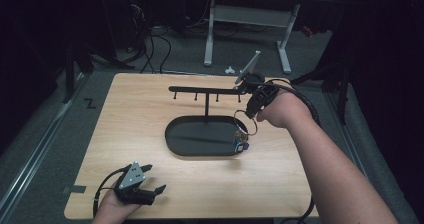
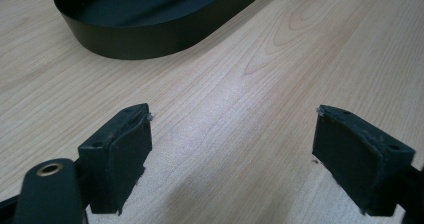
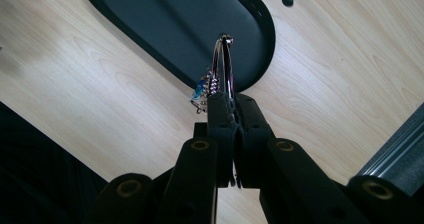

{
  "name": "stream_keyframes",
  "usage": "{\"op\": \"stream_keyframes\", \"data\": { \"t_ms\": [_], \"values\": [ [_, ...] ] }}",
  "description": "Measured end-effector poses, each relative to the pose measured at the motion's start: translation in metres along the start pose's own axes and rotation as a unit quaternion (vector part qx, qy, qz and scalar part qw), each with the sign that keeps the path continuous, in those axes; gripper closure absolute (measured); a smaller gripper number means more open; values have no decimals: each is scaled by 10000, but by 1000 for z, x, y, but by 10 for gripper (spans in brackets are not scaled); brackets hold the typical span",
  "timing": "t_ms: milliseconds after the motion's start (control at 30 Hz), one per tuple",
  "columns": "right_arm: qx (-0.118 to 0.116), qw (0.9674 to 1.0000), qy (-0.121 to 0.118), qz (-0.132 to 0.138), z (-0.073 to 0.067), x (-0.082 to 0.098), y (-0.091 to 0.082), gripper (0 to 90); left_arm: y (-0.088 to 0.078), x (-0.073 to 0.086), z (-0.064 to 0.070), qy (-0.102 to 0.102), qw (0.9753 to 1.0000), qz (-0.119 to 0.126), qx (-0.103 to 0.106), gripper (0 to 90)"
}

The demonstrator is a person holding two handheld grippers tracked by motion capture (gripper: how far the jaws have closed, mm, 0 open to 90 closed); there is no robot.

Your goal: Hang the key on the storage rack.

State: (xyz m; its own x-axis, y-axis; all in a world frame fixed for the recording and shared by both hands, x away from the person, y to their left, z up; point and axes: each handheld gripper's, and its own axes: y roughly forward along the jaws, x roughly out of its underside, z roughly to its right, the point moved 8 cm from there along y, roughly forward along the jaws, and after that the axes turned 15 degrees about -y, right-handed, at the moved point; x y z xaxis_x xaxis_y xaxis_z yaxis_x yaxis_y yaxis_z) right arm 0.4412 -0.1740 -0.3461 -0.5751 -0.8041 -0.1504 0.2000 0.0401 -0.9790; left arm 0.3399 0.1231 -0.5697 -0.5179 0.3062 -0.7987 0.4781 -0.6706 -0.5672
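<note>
Two grippers are shown over a wooden table (image 1: pixel 150 184). The right gripper (image 1: pixel 248 115), at about two o'clock from the table's centre in the high view, is clamped with its jaws pressed together on a thin metal key ring (image 1: pixel 245 122); in the right gripper view the ring (image 3: pixel 225 64) is seen edge-on, rising from between the closed pads, with a small cluster of beads and a blue charm (image 3: pixel 201 91) hanging at its side. The ring is held in the air above the three o'clock end of the black oval tray (image 1: pixel 200 139), just below the right tip of the peg rack (image 1: pixel 205 90) that rises from the tray on a single post. The left gripper (image 1: pixel 152 186), at seven o'clock on the table, is rested with its jaws spread wide and nothing between them; its pads (image 2: pixel 125 149) are seen over bare wood, with the tray wall (image 2: pixel 135 39) beyond at eleven o'clock.

The ring is judged light, stiff and smooth, so that it may pivot or slip in a narrow pinch. A hold low on the wire, opposite the free loop, is judged best, leaving the upper arc clear for a peg. The dangling charm is expected to swing.
</note>
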Motion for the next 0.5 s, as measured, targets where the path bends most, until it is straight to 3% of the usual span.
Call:
{"op": "stream_keyframes", "data": {
  "t_ms": [233, 500],
  "values": [
    [-13, 10000, -14, 26, 6, -13, 7, 877, -2, 3, -1, 6, 10000, -33, -54, 163],
    [-25, 9999, 147, 39, 20, -24, 17, 877, -6, 6, -4, 25, 9999, -66, -131, 163]
  ]
}}
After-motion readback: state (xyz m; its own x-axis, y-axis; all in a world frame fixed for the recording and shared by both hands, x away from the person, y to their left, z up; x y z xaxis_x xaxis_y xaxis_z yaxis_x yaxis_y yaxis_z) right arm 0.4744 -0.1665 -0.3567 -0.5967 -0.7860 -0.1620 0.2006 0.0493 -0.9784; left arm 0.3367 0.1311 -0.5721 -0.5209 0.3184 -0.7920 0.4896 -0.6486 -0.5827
